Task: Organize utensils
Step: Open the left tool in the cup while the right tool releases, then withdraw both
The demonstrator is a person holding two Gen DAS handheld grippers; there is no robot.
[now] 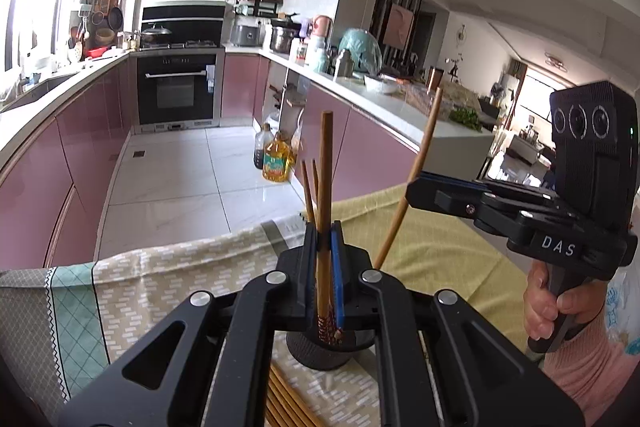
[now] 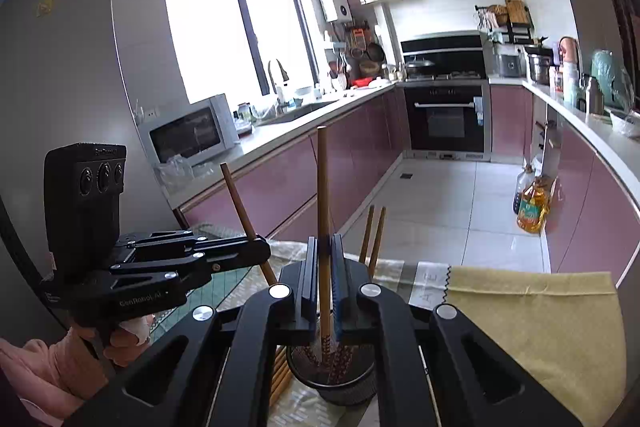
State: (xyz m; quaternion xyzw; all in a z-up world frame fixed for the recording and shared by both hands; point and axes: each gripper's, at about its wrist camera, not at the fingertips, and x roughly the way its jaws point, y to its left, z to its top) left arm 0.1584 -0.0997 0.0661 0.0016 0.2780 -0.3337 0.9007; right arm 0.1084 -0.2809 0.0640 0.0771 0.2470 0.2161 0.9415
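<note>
My left gripper (image 1: 324,239) is shut on a wooden chopstick (image 1: 325,163) held upright, its patterned lower end in a black mesh holder (image 1: 320,351) on the table. Two more chopsticks (image 1: 309,187) stand in the holder. My right gripper (image 2: 325,251) is shut on another chopstick (image 2: 323,183), its tip in the same holder (image 2: 334,383). Each gripper shows in the other's view, the right gripper (image 1: 416,187) holding a slanted chopstick (image 1: 424,151), the left gripper (image 2: 256,247) likewise (image 2: 238,195). Several loose chopsticks (image 1: 286,403) lie beside the holder.
The table carries a patterned cloth (image 1: 160,291) and a yellow cloth (image 2: 532,327). Beyond it are the tiled kitchen floor, pink cabinets, an oven (image 1: 176,87), oil bottles (image 1: 276,161) on the floor and a microwave (image 2: 192,135) on the counter.
</note>
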